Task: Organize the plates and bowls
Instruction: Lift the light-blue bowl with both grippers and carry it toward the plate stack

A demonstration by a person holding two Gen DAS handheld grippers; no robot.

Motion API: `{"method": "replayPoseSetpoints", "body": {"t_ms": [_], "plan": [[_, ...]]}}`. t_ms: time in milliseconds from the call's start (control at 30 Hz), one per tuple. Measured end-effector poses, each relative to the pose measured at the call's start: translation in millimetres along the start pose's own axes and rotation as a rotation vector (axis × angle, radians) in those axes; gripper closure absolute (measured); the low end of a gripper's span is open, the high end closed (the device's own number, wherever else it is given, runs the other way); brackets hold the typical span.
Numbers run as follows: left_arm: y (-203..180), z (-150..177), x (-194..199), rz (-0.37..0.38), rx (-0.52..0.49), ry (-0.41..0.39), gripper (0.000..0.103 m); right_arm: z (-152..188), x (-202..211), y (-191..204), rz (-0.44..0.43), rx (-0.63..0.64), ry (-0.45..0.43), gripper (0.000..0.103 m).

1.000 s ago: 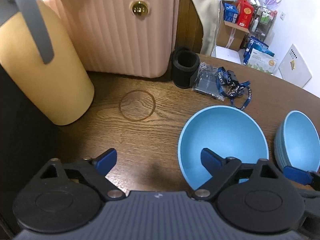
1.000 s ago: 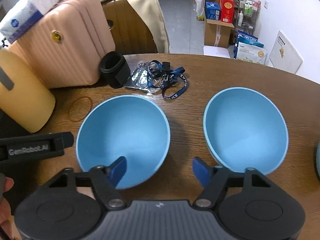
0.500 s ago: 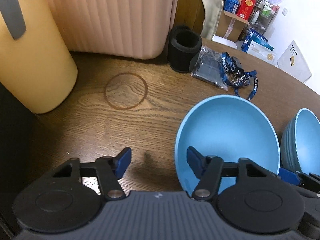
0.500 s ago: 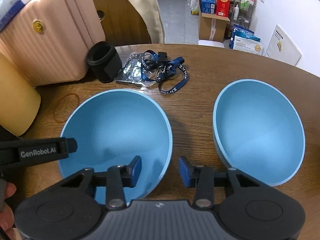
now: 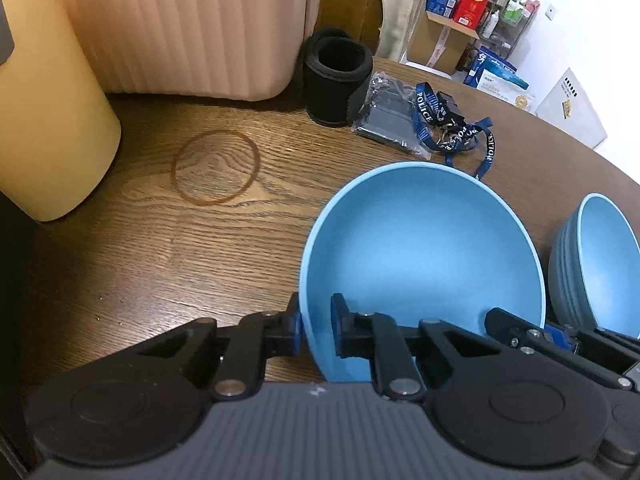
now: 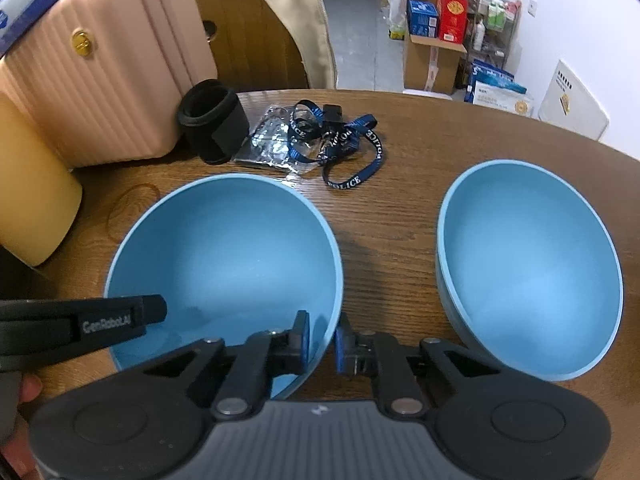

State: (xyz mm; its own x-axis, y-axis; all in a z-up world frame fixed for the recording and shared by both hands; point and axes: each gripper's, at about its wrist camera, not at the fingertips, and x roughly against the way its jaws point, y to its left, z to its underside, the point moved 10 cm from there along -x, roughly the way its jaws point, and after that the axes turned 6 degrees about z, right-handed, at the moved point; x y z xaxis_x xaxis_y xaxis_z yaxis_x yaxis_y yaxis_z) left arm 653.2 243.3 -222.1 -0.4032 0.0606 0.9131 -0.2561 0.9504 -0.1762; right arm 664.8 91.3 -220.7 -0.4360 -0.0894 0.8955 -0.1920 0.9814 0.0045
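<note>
Near bowl [image 6: 224, 264]: light blue, upright on the wooden table [image 5: 224, 232], just in front of the black sleeve cup [image 5: 338, 76].
Left gripper [image 5: 316, 330]: jaws closing on the near bowl's left rim, one pad outside the wall, one inside, both against it.
Right gripper [image 6: 322, 338]: jaws closing on the same bowl's right rim, the rim clamped between the pads.
Second bowl [image 6: 528, 276]: same blue, right of the near bowl, apart from it, untouched.
Lanyard [image 6: 344, 148]: blue, tangled behind the near bowl, beside the sleeve cup.
Pink suitcase [image 6: 104, 80]: behind and left of the near bowl.
Yellow container [image 5: 48, 120]: far left of the near bowl.
</note>
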Motion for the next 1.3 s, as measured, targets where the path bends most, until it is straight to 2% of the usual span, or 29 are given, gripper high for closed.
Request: {"method": "replayPoseSetpoints", "body": {"t_ms": [300, 667, 1300], "plan": [[-2.7, 2.0, 18.6, -0.014, -0.023, -0.051, 0.088, 2.2, 9.9, 0.8, -0.013, 0.003, -0.029, 0.091], [6.7, 16.1, 63.0, -0.025, -0.003, -0.118, 0.088, 5.5, 49.2, 13.1, -0.036, 0.048, -0.086, 0.091], [44.0, 80.1, 143.1, -0.070, 0.025, -0.204, 0.088, 50.9, 121.8, 60.7, -0.096, 0.164, -0.150, 0.091]]}}
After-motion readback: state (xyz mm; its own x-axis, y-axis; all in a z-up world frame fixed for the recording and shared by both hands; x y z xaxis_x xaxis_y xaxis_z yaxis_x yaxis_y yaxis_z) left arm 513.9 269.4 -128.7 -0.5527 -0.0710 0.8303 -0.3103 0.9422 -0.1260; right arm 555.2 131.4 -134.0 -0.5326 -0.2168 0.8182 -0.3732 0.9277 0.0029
